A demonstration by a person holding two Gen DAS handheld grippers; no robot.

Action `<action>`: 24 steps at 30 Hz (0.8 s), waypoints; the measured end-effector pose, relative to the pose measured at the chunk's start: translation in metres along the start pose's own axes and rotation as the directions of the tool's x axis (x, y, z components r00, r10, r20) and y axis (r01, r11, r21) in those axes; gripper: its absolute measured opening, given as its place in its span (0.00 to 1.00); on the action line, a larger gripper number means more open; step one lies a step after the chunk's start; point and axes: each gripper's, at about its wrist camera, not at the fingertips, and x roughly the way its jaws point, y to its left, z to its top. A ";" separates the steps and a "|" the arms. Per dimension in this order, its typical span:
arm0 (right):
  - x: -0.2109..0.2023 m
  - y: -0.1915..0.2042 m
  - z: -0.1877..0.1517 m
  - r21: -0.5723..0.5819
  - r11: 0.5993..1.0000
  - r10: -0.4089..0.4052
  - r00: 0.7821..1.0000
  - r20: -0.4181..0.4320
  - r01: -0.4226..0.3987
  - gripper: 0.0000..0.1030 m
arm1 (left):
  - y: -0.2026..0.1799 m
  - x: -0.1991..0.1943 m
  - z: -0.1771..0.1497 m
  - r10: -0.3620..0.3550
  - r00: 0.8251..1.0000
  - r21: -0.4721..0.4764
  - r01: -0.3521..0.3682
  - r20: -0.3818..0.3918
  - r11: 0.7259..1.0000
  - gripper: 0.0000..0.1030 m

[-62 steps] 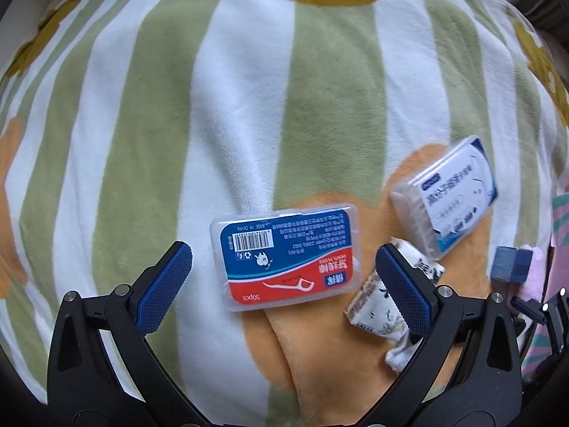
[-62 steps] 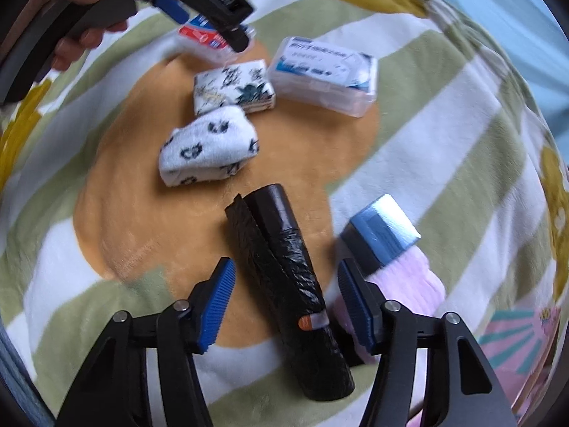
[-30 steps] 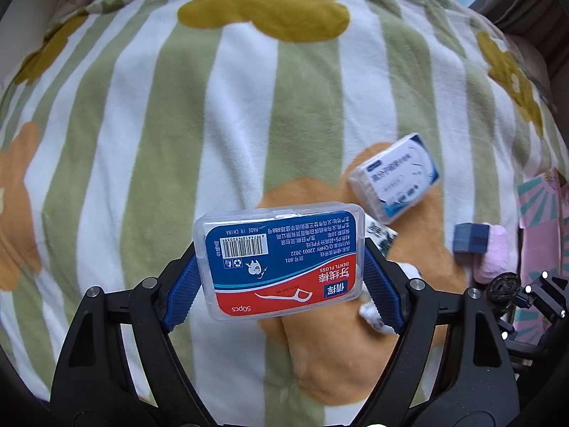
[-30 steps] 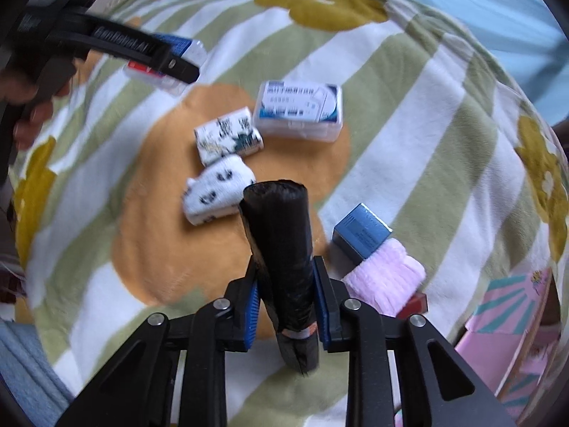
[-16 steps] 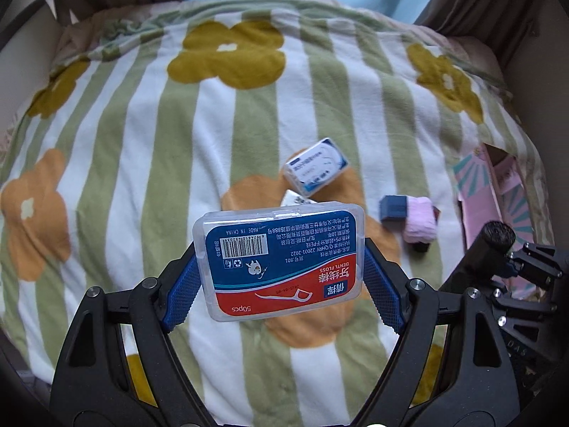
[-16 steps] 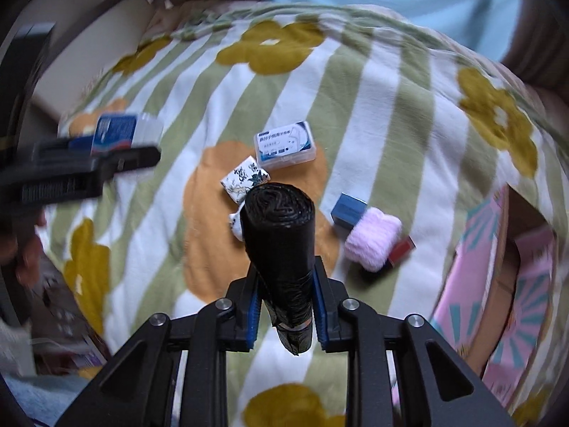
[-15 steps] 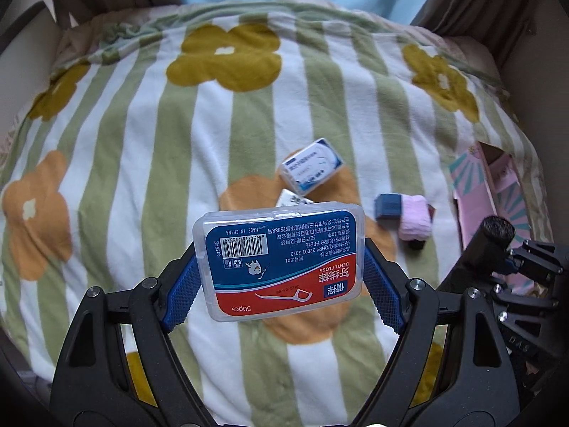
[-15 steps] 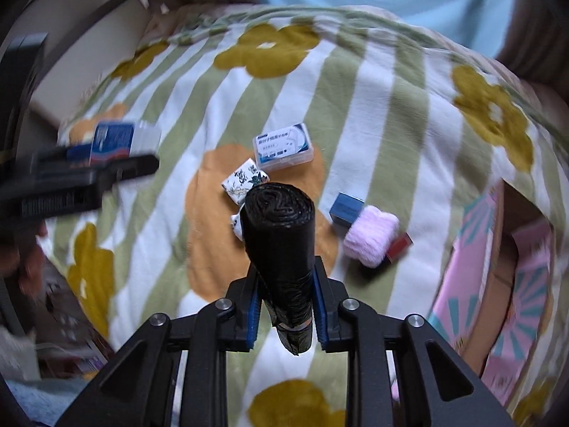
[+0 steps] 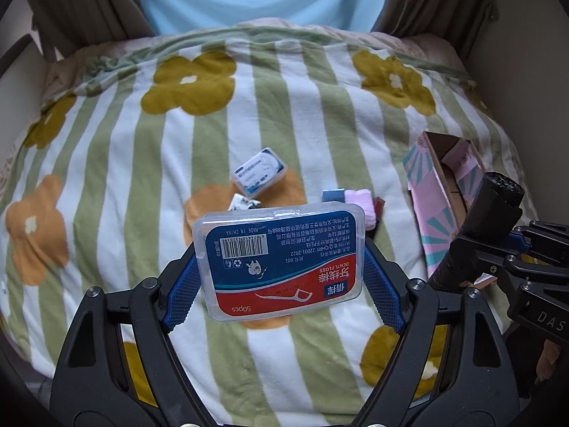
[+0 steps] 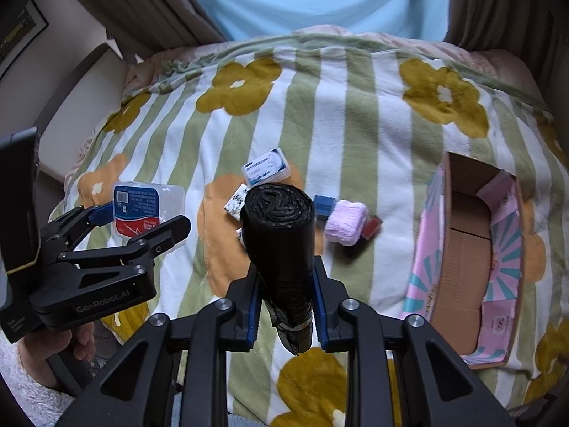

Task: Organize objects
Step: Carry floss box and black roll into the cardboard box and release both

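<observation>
Left tool [image 9: 281, 284] clamped on dental floss box [image 9: 281, 263], held above bed, long axis crosswise between fingers, label upside down to cam; right tool [image 10: 284, 306] clamped on black trash-bag roll [image 10: 281, 245], long axis running fwd, rolled end facing away. Bed carries striped floral blanket [image 10: 355, 106], w/ white floss box [image 10: 266, 170], pink towel roll [image 10: 346, 222] and open pink carton [image 10: 469, 249] at right; curtains at far end. Patterned packet [image 10: 235, 201] partly hidden behind roll; small blue and red items beside towel too small to ID.
</observation>
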 end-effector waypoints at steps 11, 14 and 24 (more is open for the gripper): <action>-0.055 -0.071 -0.010 0.146 0.984 -0.106 0.993 0.055 0.097 0.22 | -0.077 -0.001 0.047 -0.095 0.995 0.141 0.089 0.038 0.986 0.79; -0.063 -0.098 -0.019 0.199 0.971 -0.147 0.988 0.045 0.136 0.22 | -0.110 0.007 0.063 -0.071 0.996 0.093 0.066 0.055 0.993 0.79; -0.052 -0.180 -0.044 0.301 0.930 -0.214 0.976 -0.029 0.213 0.22 | -0.218 0.068 0.107 -0.189 0.982 0.272 0.188 -0.021 0.944 0.79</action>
